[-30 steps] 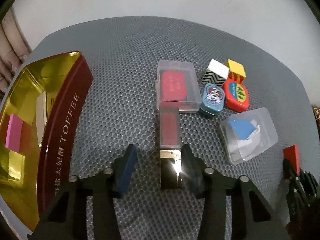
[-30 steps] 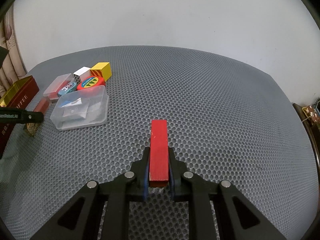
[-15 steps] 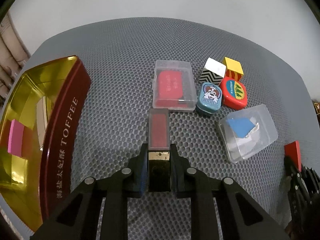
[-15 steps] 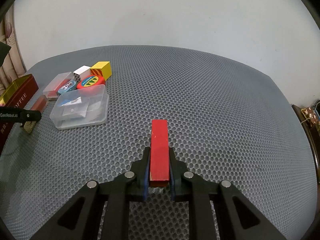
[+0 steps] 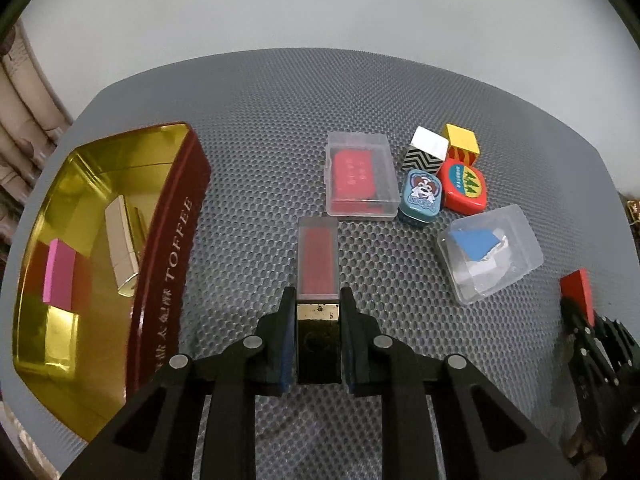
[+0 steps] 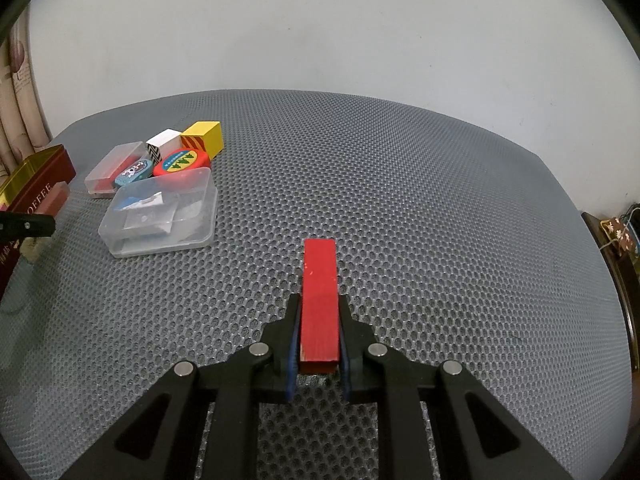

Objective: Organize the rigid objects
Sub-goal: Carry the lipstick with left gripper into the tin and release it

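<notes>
The left gripper [image 5: 319, 312] is clamped on the dark, gold-banded base of a clear-capped red stick case [image 5: 318, 264], beside the open gold-lined maroon toffee tin [image 5: 168, 256]. The right gripper [image 6: 319, 330] pinches a flat red wooden block [image 6: 319, 300] over the grey honeycomb mat [image 6: 400, 200].

Open mat [image 6: 400, 184] lies right of the clear boxes [image 6: 160, 212]; the toffee tin [image 5: 168, 240] walls the left.

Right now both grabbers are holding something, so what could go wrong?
The left gripper pinches only the dark end of the long red case, so it might tip or slip when lifted. Carrying it to the toffee tin, it could bump the tin's wall. The right gripper holds a red block that sticks out and might twist loose.
</notes>
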The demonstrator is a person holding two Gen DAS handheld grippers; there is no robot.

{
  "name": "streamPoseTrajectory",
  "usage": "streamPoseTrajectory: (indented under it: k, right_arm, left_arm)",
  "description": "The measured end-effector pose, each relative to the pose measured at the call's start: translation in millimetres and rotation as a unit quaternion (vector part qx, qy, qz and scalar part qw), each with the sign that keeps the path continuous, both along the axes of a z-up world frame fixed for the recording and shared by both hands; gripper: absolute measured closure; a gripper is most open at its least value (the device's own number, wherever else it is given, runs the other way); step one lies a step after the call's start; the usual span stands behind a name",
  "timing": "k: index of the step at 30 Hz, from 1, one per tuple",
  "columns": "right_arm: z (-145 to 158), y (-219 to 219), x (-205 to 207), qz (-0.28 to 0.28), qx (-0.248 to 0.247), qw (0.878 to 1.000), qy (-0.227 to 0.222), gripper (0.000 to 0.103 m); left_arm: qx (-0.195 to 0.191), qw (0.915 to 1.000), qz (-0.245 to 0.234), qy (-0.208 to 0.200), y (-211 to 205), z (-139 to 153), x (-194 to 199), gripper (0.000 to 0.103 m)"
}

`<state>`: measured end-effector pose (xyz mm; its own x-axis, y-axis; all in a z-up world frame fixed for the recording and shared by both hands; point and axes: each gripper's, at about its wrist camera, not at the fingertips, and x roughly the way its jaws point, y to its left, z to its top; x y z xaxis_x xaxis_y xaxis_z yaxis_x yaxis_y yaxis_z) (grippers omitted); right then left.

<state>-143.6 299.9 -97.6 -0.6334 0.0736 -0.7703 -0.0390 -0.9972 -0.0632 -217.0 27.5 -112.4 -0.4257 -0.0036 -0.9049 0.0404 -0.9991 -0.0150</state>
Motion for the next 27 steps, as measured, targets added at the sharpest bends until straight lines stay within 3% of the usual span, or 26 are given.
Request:
streamPoseTrajectory:
  k: [8,17,27]
  right_arm:
    - [-0.1,-0.5,0.4,0.0,0.0,1.0,0.0,0.087]
    - [-0.3,-0.6,0.8,0.0,0.0,1.0,0.0,0.087]
    - [-0.6,-1.3,1.0,0.0,0.0,1.0,0.0,0.087]
  left_arm:
    - [0.005,0.9999,0.011,0.012,-6.5,22.5,-0.9,0.086]
    - [-0.004,0.9986,0.045,0.026,-58.2,47.4,-10.8,0.086]
    - [-0.014,0.9951,0.095,0.023,-118.5,48.7,-3.1,0.086]
